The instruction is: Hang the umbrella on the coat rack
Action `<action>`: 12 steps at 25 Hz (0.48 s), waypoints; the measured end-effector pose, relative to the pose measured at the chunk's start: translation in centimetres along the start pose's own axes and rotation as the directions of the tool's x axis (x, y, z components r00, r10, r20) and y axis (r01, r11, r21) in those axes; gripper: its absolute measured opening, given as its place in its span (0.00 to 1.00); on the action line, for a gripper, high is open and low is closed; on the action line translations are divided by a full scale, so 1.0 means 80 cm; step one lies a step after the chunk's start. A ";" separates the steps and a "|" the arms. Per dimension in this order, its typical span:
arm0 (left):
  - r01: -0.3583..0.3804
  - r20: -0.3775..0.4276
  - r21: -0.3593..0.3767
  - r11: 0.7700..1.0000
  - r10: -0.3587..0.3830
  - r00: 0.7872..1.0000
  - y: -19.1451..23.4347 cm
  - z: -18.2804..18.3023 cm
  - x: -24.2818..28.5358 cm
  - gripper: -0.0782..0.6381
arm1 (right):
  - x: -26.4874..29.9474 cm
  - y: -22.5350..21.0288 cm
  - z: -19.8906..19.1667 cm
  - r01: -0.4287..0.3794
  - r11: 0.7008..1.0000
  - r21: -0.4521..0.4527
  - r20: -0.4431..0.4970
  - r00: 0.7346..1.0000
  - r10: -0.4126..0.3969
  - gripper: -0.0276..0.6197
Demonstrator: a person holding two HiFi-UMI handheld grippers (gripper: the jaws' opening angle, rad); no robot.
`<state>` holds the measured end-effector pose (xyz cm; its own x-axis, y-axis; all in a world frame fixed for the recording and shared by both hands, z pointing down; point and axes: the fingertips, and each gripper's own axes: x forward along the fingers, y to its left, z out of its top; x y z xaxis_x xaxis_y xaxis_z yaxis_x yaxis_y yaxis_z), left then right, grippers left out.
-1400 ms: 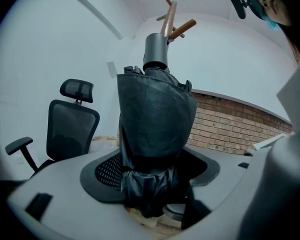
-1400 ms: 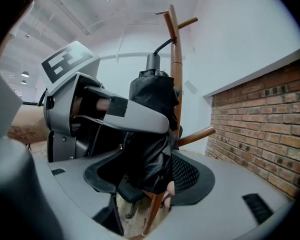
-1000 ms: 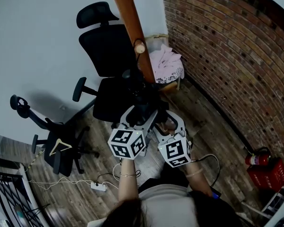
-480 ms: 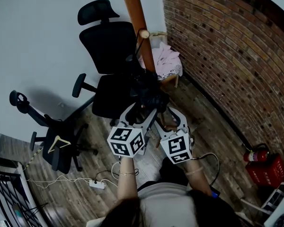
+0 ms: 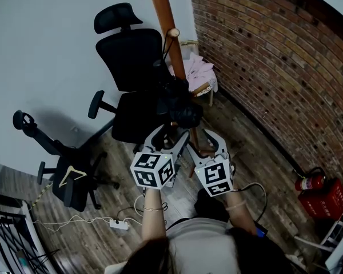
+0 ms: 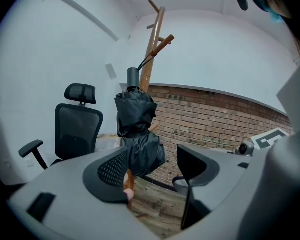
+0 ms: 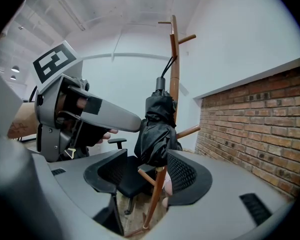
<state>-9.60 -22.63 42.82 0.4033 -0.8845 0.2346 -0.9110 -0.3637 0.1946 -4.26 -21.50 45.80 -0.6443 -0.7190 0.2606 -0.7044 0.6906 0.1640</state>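
- The folded black umbrella, mid-frame, dangles by its strap from a coat rack peg.
- My left hand-held gripper and right hand-held gripper gape wide, empty.
- It looks light and floppy; I'd grip its stiff handle.

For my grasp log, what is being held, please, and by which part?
Nothing is held: the left gripper and right gripper are open, and the umbrella hangs by its strap from the coat rack.

Wood floor w/ chairs, pwr strip
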 end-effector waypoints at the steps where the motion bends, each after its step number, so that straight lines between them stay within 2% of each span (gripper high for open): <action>1: 0.002 0.002 0.009 1.000 -0.002 1.000 -0.002 0.000 -0.004 0.55 | -0.002 0.002 0.001 0.000 1.000 0.004 0.005 1.000 0.000 0.45; 12: 0.006 0.013 0.063 0.998 -0.007 1.000 -0.017 -0.013 -0.067 0.47 | -0.037 0.052 0.010 0.024 1.000 -0.017 0.011 1.000 -0.024 0.45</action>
<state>-10.42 -17.09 42.30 0.4081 -0.8857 0.2214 -0.9123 -0.3865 0.1353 -5.49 -16.59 44.98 -0.6308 -0.7360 0.2460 -0.7144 0.6745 0.1862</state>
